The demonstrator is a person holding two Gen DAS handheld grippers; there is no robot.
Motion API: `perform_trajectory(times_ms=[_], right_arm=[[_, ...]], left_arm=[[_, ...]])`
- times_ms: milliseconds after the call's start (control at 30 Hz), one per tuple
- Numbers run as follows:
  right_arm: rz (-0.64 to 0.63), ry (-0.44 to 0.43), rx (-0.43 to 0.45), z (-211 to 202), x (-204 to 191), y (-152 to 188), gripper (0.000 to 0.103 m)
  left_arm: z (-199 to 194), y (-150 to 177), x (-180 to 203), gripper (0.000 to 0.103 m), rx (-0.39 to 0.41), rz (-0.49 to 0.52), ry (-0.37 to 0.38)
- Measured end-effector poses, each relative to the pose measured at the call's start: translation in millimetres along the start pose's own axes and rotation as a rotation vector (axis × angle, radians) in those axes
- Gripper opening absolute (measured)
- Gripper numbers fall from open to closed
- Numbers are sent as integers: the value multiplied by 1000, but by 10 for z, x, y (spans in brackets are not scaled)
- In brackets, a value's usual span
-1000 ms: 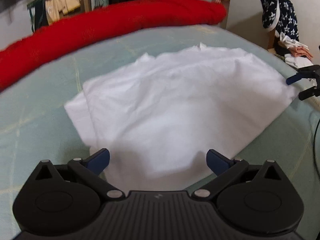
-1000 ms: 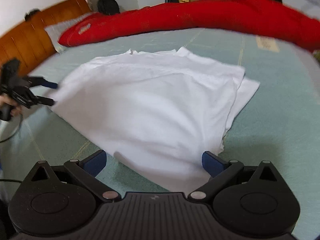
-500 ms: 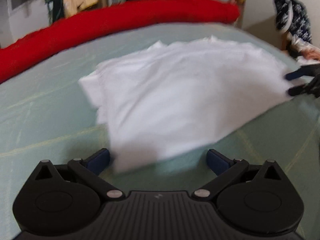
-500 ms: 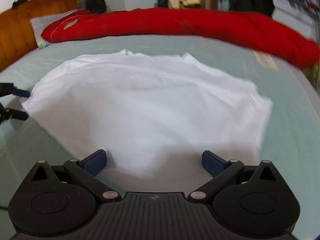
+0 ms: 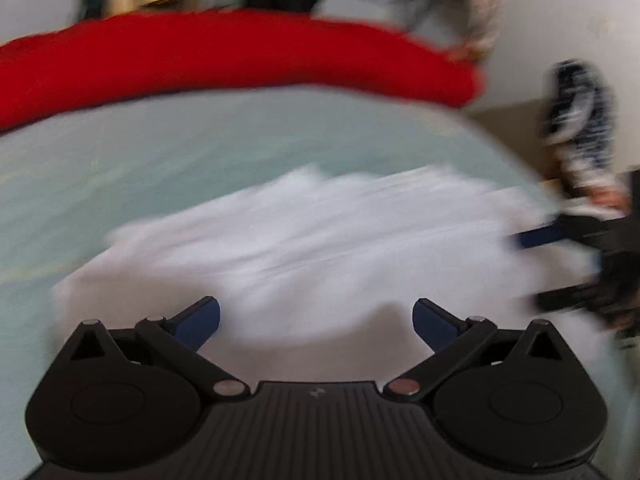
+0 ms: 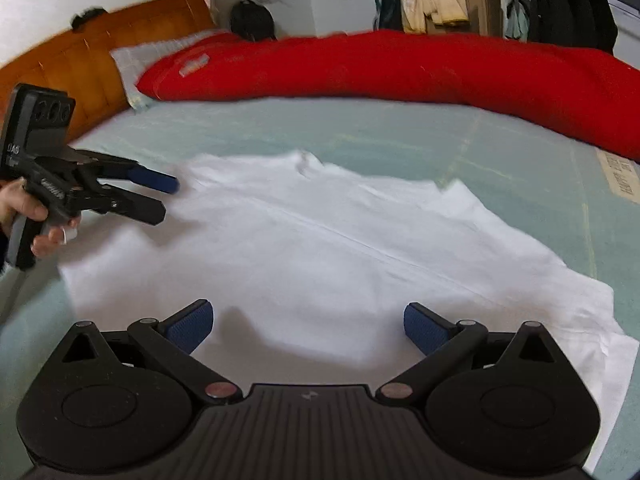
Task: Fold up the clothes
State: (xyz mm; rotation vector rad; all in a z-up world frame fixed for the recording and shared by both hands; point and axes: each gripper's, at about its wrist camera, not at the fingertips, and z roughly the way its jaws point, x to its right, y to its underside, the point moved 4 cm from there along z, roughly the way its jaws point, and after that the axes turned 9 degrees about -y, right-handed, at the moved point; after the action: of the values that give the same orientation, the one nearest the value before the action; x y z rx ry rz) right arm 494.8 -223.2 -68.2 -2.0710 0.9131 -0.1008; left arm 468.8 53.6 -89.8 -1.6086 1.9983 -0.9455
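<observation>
A folded white garment [image 6: 320, 248] lies flat on the pale green bed sheet [image 6: 360, 128]. It also fills the middle of the blurred left wrist view, where the garment [image 5: 320, 240] spreads below my left gripper [image 5: 316, 320]. That gripper is open, its blue pads wide apart over the cloth's near edge. My right gripper [image 6: 308, 324] is open too, over the opposite edge, with nothing between its fingers. From the right wrist camera, the left gripper [image 6: 168, 200] hangs at the garment's left corner, held by a hand [image 6: 24, 208]. The right gripper [image 5: 532, 270] shows at the right of the left wrist view.
A long red quilt [image 6: 400, 68] lies rolled along the far side of the bed. A wooden headboard [image 6: 80, 56] and a pillow [image 6: 136, 60] stand at the left. Clothes pile [image 5: 580, 128] beside the bed; hanging garments and a cardboard box [image 6: 480, 8] line the back wall.
Both grippers have swung closer over the garment, each now above an edge with cloth between its open fingers. The left camera is moving fast and its view is blurred.
</observation>
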Motion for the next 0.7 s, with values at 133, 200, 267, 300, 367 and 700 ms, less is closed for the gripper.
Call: perform_trajectory(times_ms=[133, 200, 267, 300, 367, 700], right_arm=[[25, 40, -9, -323, 327, 250, 103], [34, 54, -16, -484, 416, 342, 103], [53, 72, -16, -585, 440, 335, 103], [63, 66, -5, -624, 427, 304, 103], [94, 9, 35, -683, 366, 211, 103], [461, -450, 18, -117, 34, -90, 103]], left_arm=[[-127, 140, -231, 102, -19, 55, -71], [-180, 100, -303, 102, -53, 59, -118], [-261, 3, -359, 100, -63, 25, -115], [-342, -55, -354, 100, -38, 3, -85], [-486, -189, -291, 101, 6, -56, 36], [-136, -66, -133, 102, -282, -364, 286]])
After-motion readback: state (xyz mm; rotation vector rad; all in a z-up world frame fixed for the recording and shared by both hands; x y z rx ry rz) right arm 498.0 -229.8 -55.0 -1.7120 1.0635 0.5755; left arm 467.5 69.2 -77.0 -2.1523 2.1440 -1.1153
